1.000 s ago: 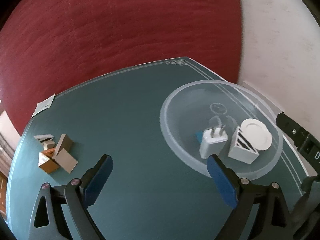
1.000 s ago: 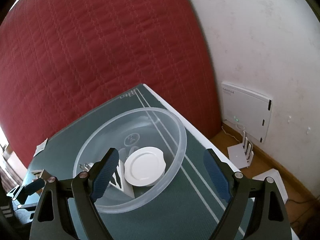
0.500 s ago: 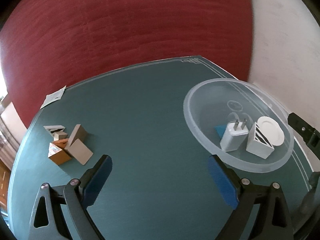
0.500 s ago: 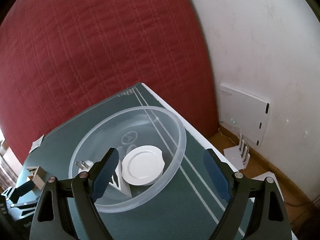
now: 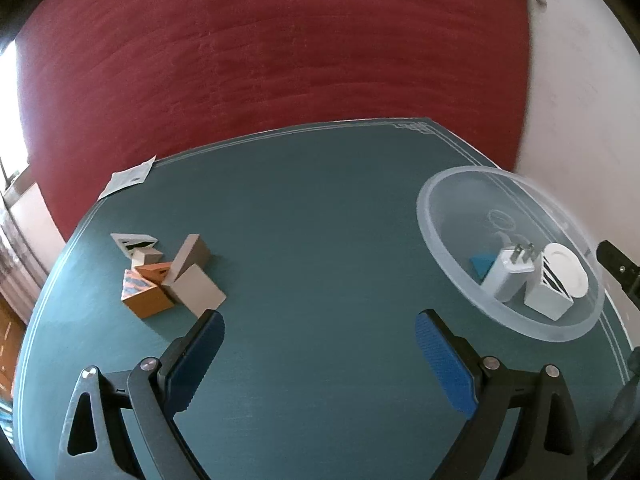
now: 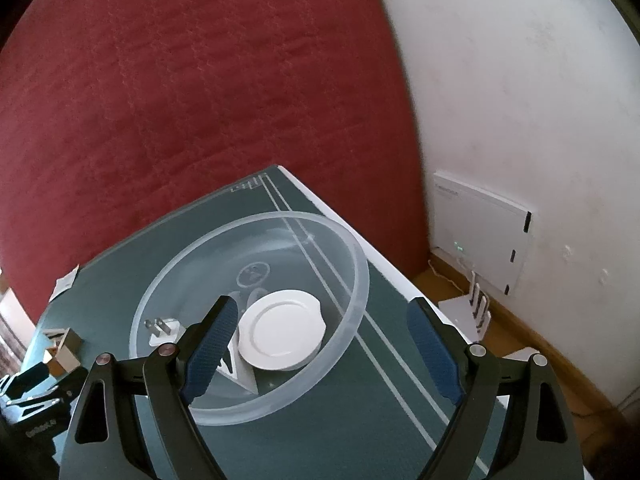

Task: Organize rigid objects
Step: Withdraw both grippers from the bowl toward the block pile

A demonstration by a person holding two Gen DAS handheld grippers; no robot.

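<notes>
A clear plastic bowl [image 5: 440, 240] [image 6: 352, 252] stands at the right of the green table. It holds a white plug charger [image 5: 506, 276] [image 6: 166, 330], a white striped box [image 5: 546, 294], a white round lid [image 5: 568, 272] [image 6: 280, 334] and a small blue piece [image 5: 482, 264]. A pile of small orange and tan boxes [image 5: 168, 280] [image 6: 66, 348] lies at the table's left. My left gripper [image 5: 320, 354] is open and empty above the table between pile and bowl. My right gripper [image 6: 320, 352] is open and empty above the bowl's near rim.
A white paper slip [image 5: 128, 178] lies at the table's far left edge. A red quilted panel [image 5: 280, 52] stands behind the table. A white wall box [image 6: 484, 228] and a router [image 6: 468, 312] sit by the floor to the right.
My left gripper has swung left: the bowl slid toward the right of its view and the box pile came closer. My right gripper has barely moved.
</notes>
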